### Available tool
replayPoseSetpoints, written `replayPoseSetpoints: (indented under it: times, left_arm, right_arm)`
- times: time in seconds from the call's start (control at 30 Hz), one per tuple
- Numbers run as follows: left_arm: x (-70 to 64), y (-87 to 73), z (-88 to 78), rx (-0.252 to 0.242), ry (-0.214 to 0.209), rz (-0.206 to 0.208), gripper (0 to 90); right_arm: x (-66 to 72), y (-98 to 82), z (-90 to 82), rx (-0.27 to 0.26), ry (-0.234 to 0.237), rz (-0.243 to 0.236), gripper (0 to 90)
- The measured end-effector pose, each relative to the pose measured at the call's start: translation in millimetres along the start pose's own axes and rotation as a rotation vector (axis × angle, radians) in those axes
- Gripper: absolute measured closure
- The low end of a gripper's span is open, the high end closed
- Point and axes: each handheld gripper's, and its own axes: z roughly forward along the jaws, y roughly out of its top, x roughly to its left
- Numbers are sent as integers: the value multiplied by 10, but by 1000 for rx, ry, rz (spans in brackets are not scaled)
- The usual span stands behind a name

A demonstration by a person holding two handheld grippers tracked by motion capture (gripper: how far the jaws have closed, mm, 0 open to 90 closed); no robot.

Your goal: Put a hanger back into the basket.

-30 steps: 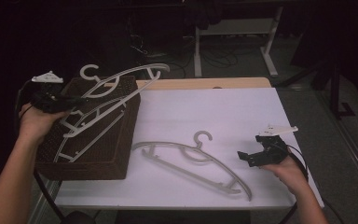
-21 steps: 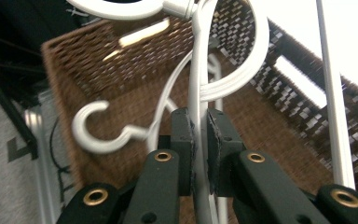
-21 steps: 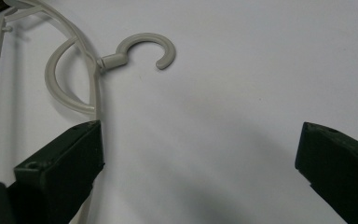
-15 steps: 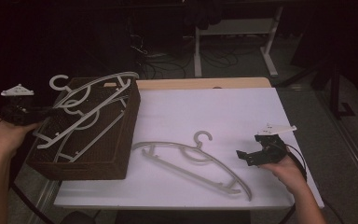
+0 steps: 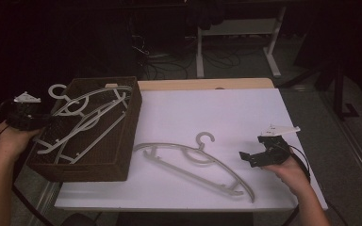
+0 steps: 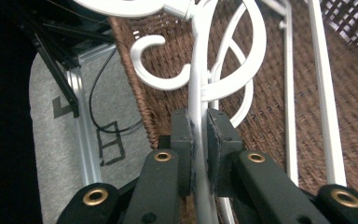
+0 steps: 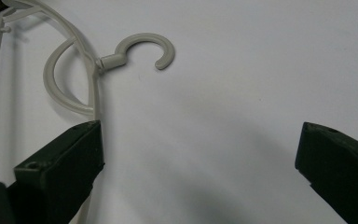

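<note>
Hanger point(image 5: 82, 120) lower into basket point(image 5: 118, 160), left tool point(image 6: 199, 135) clamped on it.

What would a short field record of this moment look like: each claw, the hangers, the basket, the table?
left claw: shut on a white hanger over the basket
right claw: open, holding nothing, just above the table beside the loose hanger
basket: brown wicker, at the table's left edge, at least two white hangers in it
loose hanger: flat on the table, its hook pointing away from the person
table: white top
</note>
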Motion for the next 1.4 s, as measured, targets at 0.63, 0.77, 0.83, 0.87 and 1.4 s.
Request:
replayPoseSetpoints:
  times: [0.63,0.77,0.83,0.87,1.4]
  left_arm:
    - [-130,67,55,-82,-107,-54,543]
    - [-244,139,23,-135,-209,-67,489]
    - [-314,177,19,-156,-248,-66,458]
    - [-351,197,19,-164,-267,-64,444]
    - [-1329,680,130,-292,-523,18,239]
  right_arm:
    - [-7,0,-8,-4,2,2,8]
    - [-2,4,-5,0,3,-2,8]
    - [-3,2,-7,-1,4,-1,8]
    - [-5,1,-8,-2,4,-2,7]
    - [60,29,-21,8,53,-14,71]
